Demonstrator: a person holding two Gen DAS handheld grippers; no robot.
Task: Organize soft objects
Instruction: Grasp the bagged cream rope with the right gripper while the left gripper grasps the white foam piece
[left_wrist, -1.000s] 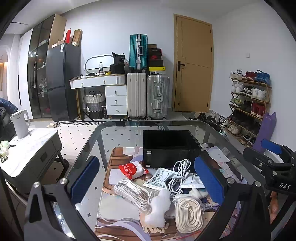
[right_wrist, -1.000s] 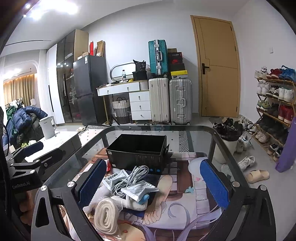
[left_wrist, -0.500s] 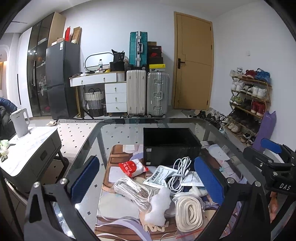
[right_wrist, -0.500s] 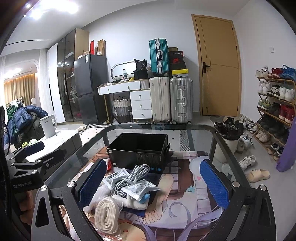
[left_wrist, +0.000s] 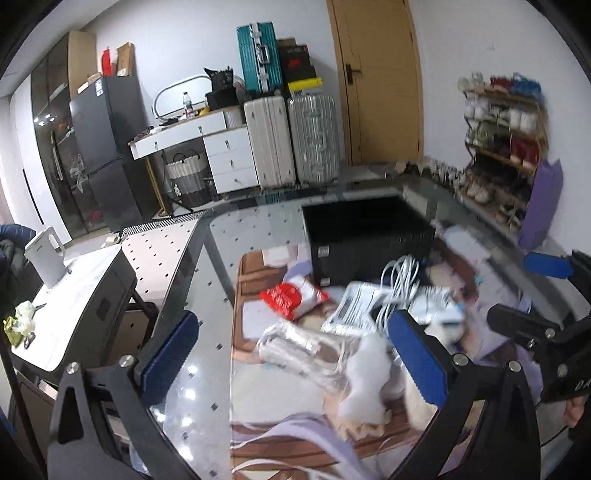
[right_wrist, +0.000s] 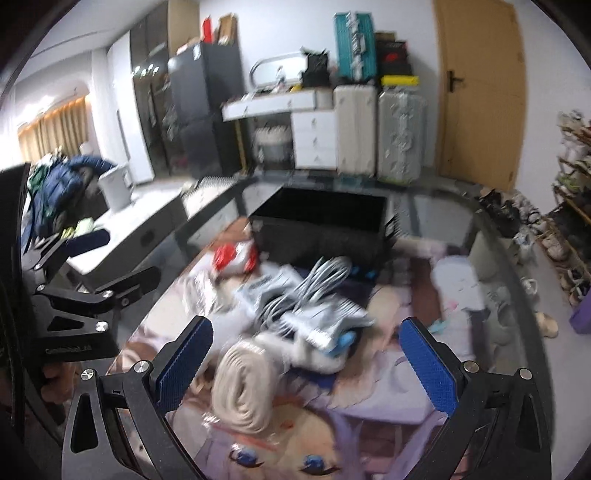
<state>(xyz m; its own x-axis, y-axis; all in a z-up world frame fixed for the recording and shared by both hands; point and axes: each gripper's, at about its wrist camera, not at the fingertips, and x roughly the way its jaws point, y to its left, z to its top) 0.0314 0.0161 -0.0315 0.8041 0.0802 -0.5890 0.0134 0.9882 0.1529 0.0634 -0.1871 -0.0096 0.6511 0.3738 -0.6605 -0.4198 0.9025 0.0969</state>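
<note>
A pile of soft things lies on a printed mat on a glass table, in front of a black open bin (left_wrist: 365, 230) (right_wrist: 321, 225). It holds a red-and-white packet (left_wrist: 291, 295) (right_wrist: 234, 256), a bagged white cable (left_wrist: 306, 343), a white fluffy item (left_wrist: 365, 376), a loose white cable coil (left_wrist: 400, 280) (right_wrist: 317, 280), a cream rolled strap (right_wrist: 243, 384) and silver pouches (right_wrist: 325, 321). My left gripper (left_wrist: 295, 354) is open above the bagged cable. My right gripper (right_wrist: 303, 358) is open above the strap and pouches. Both are empty.
The glass table's edge (left_wrist: 199, 273) runs along the left, with a white side table and kettle (left_wrist: 46, 258) beyond it. Suitcases (left_wrist: 291, 140), a dresser and a door stand at the far wall. A shoe rack (left_wrist: 502, 147) is on the right.
Both grippers have dropped and tilted down toward the pile, which now looks closer and blurred. Nothing has been taken hold of.
</note>
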